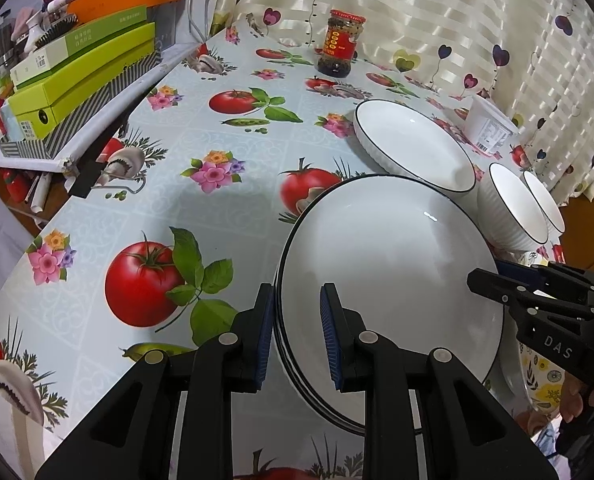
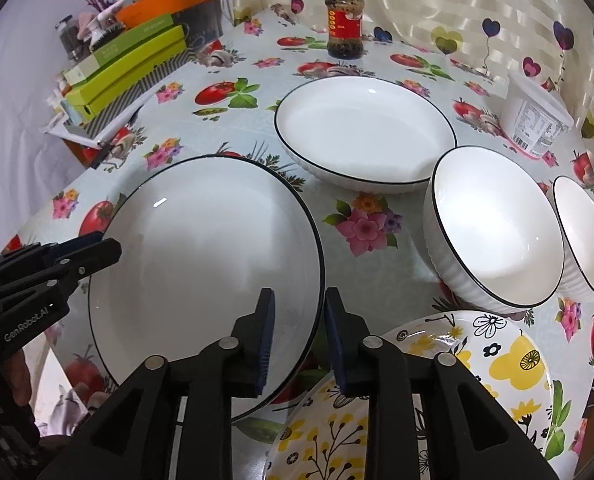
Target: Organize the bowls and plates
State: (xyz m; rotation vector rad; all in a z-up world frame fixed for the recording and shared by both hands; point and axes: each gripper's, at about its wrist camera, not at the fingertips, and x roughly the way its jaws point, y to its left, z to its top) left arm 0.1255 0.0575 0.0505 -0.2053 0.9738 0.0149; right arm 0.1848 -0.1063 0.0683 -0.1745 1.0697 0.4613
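A large white plate with a black rim (image 1: 393,264) (image 2: 205,272) lies between both grippers, over the patterned tablecloth. My left gripper (image 1: 297,296) (image 2: 107,242) is shut on the plate's left rim, one pad outside and one over the face. My right gripper (image 2: 300,298) (image 1: 489,274) straddles the plate's right rim with a gap at each pad, so it stands open. A deep white dish (image 2: 365,132) (image 1: 413,152) sits behind. Two ribbed white bowls (image 2: 493,232) (image 2: 585,236) stand at the right. A yellow-flowered plate (image 2: 457,380) lies under my right gripper.
A red-lidded jar (image 2: 343,24) stands at the back by the curtain, and a white tub (image 2: 533,120) at the back right. Green boxes (image 1: 81,76) and clutter are stacked on a shelf to the left. The table's edge (image 1: 25,240) runs along the left.
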